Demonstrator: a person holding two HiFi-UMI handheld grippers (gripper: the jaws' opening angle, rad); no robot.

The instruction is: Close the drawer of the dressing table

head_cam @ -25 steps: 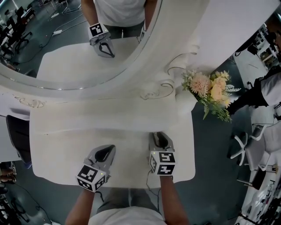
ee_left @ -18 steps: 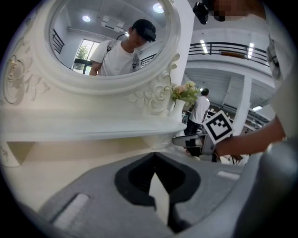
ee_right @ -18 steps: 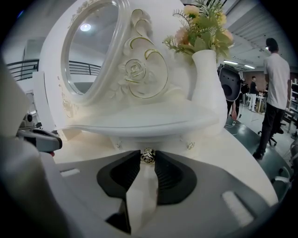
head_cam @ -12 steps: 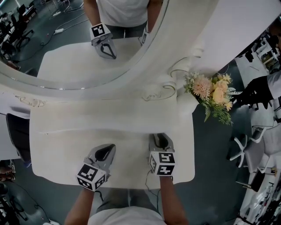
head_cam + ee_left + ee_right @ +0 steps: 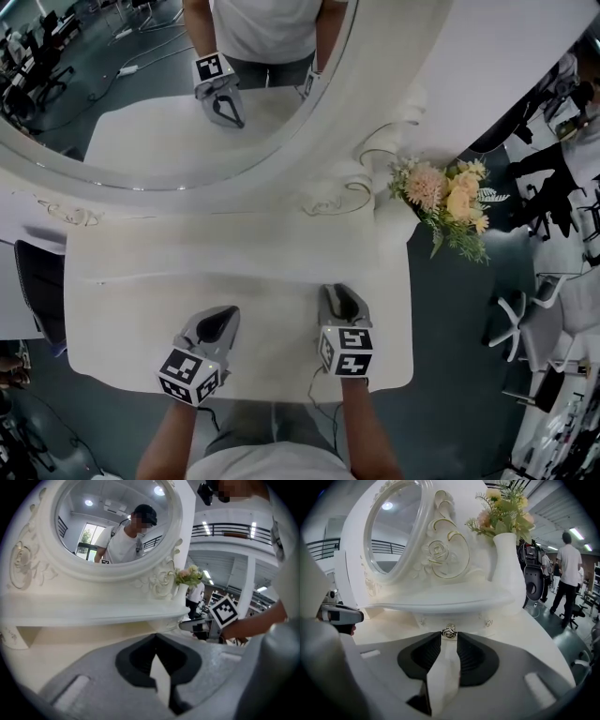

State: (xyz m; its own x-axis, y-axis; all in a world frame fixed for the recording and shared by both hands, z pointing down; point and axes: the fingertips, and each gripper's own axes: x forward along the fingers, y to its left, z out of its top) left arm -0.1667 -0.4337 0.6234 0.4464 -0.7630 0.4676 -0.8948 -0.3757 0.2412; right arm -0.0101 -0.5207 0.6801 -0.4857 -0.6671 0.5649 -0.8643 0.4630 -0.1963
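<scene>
Under the little shelf (image 5: 440, 603) below the mirror (image 5: 393, 531) is where this can go sideways imo; the drawer (image 5: 468, 622) is tiny and its rose-shaped knob (image 5: 450, 631) is tinier, so a push that's even slightly off-line could cock the drawer in its slot and jam it; the knob looks like smooth metal, so the tips could also slip off it and bang into the shelf lip; shove too hard and the whole top probably shakes, and the vase (image 5: 508, 569) of flowers (image 5: 506, 508) stands right out at the shelf's end, so that's what I'd keep an eye on; can't tell from here whether the drawer sticks out a bit or is almost flush.

Right tongs (image 5: 450, 637): nearly closed, only a knob's width between the tips, and the knob sits right in that gap, so I'd call it pinched; left tongs (image 5: 217, 317): tips pressed together, nothing in them, low over the worktop (image 5: 122, 309) at the front left, well apart from the drawer; whether they touch the surface I can't make out.
</scene>
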